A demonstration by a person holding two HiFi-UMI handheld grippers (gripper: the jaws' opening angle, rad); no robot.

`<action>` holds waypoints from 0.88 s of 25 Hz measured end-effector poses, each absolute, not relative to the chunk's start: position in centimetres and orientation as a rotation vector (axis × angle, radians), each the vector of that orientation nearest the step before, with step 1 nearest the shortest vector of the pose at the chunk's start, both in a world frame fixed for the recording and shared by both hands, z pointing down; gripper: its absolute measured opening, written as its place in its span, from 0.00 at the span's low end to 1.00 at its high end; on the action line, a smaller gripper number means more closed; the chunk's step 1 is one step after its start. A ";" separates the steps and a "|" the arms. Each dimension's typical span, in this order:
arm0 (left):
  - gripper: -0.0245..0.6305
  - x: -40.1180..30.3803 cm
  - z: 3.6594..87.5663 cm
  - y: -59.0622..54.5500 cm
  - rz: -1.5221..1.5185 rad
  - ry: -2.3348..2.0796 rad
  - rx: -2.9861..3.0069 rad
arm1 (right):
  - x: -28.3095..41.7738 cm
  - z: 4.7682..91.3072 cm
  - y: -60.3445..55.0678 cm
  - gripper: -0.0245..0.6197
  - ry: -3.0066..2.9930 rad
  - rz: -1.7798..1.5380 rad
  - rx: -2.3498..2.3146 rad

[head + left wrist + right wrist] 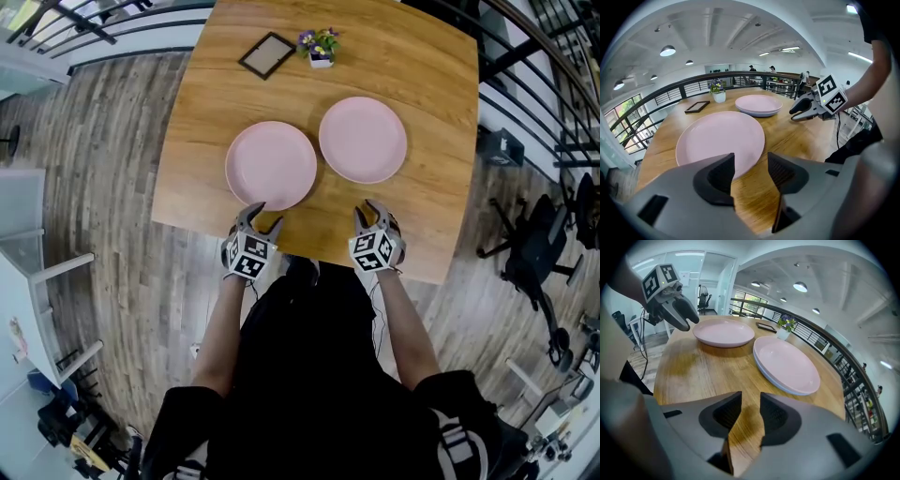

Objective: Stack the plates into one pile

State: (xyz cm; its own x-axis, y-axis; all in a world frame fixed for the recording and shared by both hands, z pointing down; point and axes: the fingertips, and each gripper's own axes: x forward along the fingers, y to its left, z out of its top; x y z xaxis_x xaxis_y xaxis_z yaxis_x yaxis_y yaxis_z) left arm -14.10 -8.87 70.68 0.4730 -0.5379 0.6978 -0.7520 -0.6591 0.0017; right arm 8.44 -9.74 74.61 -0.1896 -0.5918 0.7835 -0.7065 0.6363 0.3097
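Two pink plates lie side by side on the wooden table (412, 66). The left plate (271, 165) (721, 138) (724, 332) sits nearer the front edge. The right plate (363, 139) (758, 104) (786, 364) lies a little farther back. My left gripper (263, 216) (751, 161) is open, with its tips just over the near rim of the left plate and nothing between them. My right gripper (368, 210) (751, 401) hovers over bare wood in front of the right plate. Its jaws stand slightly apart and hold nothing.
At the table's far side are a small dark picture frame (267, 54) and a white pot of purple flowers (320, 47). The front table edge runs just under both grippers. A black railing curves behind the table, and an office chair (539, 253) stands on the floor at the right.
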 end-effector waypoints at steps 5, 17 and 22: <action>0.40 -13.5 71.3 -8.8 1.084 -1.043 2.462 | 8.9 74.7 -9.6 0.25 -1.870 0.164 1.044; 0.40 -11.7 74.4 -9.0 1.510 -0.828 2.567 | 9.4 75.1 -9.3 0.25 -1.879 0.199 1.048; 0.35 -11.3 75.5 -9.2 1.618 -0.780 2.570 | 9.2 75.3 -9.5 0.24 -1.888 0.202 1.047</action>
State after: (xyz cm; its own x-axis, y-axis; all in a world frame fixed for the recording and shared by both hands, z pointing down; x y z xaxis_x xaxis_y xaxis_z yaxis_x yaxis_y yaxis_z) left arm -11.35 -9.15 75.49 0.3440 -0.4047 0.8473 -0.4109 -0.8763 -0.2517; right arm 9.16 -9.54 75.30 -0.1980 -0.5799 0.7903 -0.7340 0.6220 0.2725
